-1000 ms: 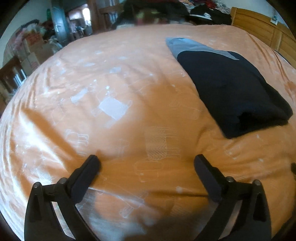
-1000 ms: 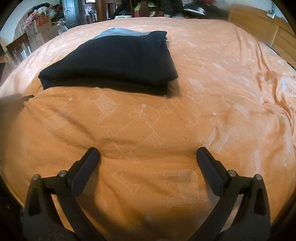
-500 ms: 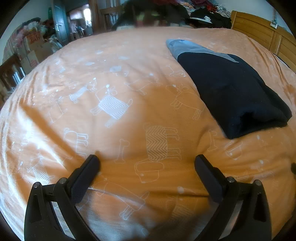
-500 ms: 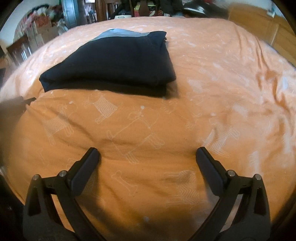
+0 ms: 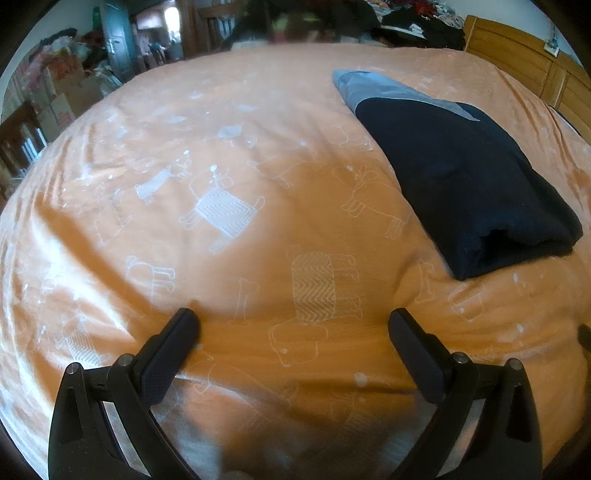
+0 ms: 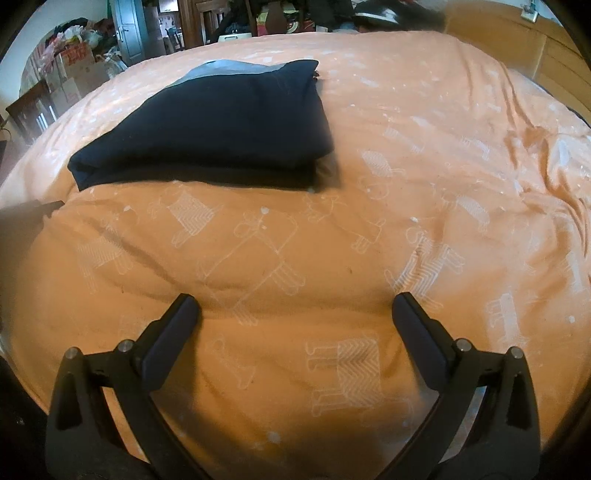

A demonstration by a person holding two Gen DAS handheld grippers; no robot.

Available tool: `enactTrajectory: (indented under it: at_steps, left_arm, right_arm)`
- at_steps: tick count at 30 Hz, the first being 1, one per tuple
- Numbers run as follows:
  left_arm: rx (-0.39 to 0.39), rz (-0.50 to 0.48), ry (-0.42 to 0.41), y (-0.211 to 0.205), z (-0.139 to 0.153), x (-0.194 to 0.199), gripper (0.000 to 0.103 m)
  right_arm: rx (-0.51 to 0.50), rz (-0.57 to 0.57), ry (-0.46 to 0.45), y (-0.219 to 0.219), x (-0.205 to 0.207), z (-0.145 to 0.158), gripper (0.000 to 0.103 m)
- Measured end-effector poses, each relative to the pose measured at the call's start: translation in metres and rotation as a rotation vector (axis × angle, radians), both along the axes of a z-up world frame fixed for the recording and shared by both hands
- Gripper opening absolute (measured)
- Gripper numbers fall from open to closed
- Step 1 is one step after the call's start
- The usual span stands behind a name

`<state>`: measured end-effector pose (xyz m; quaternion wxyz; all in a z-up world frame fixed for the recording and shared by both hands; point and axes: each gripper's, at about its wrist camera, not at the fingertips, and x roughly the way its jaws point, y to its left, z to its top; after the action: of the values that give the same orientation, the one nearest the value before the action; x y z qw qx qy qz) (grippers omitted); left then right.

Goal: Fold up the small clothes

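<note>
**Two claws wide apart above the bed, folded garment lying beyond**

Two claws hang over an orange bedspread (image 5: 258, 177), each with its jaws spread wide and nothing between them. The left claw (image 5: 293, 321) sits above printed white animal outlines; the right claw (image 6: 295, 306) does the same over its own stretch of the cover, which wrinkles toward the right edge of that view.

Farther out lies the folded dark navy garment (image 5: 465, 184), flat on the bedspread, well apart from both claws. In the left wrist view it sits up and to the right, a grey panel (image 5: 373, 86) showing at its far end. In the right wrist view the same garment (image 6: 221, 125) sits up and to the left.

Beyond the bed stand a wooden headboard (image 5: 517, 55), a heap of dark clothes (image 5: 424, 26), cardboard boxes (image 6: 77, 70) and a door (image 6: 127, 29).
</note>
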<state>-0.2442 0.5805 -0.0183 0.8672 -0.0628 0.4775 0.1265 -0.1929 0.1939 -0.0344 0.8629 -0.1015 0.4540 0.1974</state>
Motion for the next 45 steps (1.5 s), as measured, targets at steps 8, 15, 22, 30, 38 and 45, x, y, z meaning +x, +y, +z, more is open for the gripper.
enactTrajectory:
  at_steps: [8, 15, 22, 30, 38, 45]
  left_arm:
    - [-0.058, 0.002, -0.017, 0.01, -0.002, 0.005, 0.103]
    - [-0.057, -0.015, -0.052, 0.011, -0.006, 0.002, 0.103]
    - [-0.05, -0.014, -0.057, 0.01, -0.007, 0.001, 0.103]
    - [-0.041, -0.013, -0.057, 0.009, -0.007, 0.001, 0.103]
    - [-0.039, -0.012, -0.057, 0.009, -0.007, 0.001, 0.103]
    - [-0.039, -0.012, -0.057, 0.009, -0.007, 0.001, 0.103]
  right_arm:
    - [0.004, -0.006, -0.016, 0.0, 0.0, 0.0, 0.103]
    - [-0.024, -0.033, -0.049, 0.004, 0.001, 0.001, 0.103]
    - [-0.029, -0.025, -0.058, 0.004, 0.001, 0.001, 0.103]
    - [-0.026, -0.018, -0.058, 0.005, 0.005, 0.001, 0.103]
    - [-0.027, -0.018, -0.058, 0.005, 0.006, 0.001, 0.103]
    - [-0.028, -0.018, -0.058, 0.004, 0.006, 0.001, 0.103]
